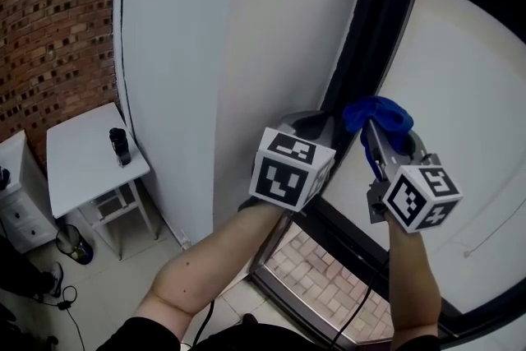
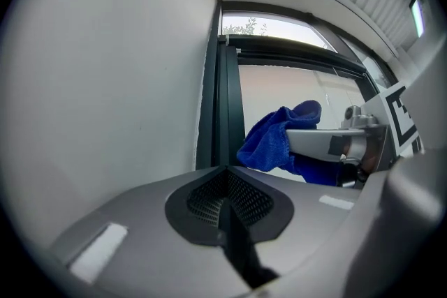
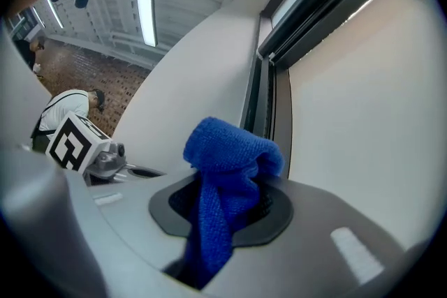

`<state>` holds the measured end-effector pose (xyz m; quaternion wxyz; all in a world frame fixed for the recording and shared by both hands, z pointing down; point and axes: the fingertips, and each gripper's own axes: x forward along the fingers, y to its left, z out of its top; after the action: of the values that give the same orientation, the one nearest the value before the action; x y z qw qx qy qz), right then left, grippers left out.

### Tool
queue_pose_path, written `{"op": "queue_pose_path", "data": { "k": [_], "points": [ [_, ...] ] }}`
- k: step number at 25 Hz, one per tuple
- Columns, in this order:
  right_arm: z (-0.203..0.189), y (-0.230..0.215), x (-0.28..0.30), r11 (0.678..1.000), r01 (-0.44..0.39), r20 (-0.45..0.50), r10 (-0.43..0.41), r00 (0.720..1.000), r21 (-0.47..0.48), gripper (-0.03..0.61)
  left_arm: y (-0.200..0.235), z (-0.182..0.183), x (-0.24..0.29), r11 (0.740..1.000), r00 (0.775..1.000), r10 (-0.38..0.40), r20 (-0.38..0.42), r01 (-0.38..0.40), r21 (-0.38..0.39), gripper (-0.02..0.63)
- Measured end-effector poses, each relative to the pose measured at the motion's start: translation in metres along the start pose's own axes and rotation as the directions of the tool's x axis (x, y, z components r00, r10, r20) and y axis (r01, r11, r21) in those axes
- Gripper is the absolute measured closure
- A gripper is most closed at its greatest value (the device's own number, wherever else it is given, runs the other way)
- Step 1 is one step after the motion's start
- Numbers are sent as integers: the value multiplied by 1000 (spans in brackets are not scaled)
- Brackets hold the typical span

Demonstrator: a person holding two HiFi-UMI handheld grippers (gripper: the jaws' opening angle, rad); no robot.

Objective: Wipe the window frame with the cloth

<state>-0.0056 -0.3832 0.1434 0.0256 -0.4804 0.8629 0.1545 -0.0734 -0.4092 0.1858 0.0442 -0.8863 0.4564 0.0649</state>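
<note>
Blue cloth (image 3: 227, 171) right up close, bunched and clamped between the jaws of my right gripper (image 3: 225, 209), with a soft wad poking out past the tips. It hangs just beside the dark window frame (image 1: 362, 53); I can't tell whether it touches. My left gripper (image 2: 225, 204) is pinched closed on nothing, on the white wall (image 1: 181, 53) side of the frame. To wipe well, I'd press that loose wad flat onto the frame and let only fabric make contact, never the metal tips. Then long strokes along the upright, off the pale pane (image 1: 468, 94), with the left gripper clear of the path.
</note>
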Motion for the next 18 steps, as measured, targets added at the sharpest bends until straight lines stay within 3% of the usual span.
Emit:
{"op": "queue_pose_path", "data": {
  "k": [10,18],
  "points": [
    [-96,42,-38,996,19,-77,-26,997,-85,489,-8,-80,-37,998,999,10,-46,-13,-57,624],
    [-145,55,-54,999,45,-141,-48,989,-30,488,-13,-124,-68,1000,997,1,-77,-3,-30,624]
  ]
}}
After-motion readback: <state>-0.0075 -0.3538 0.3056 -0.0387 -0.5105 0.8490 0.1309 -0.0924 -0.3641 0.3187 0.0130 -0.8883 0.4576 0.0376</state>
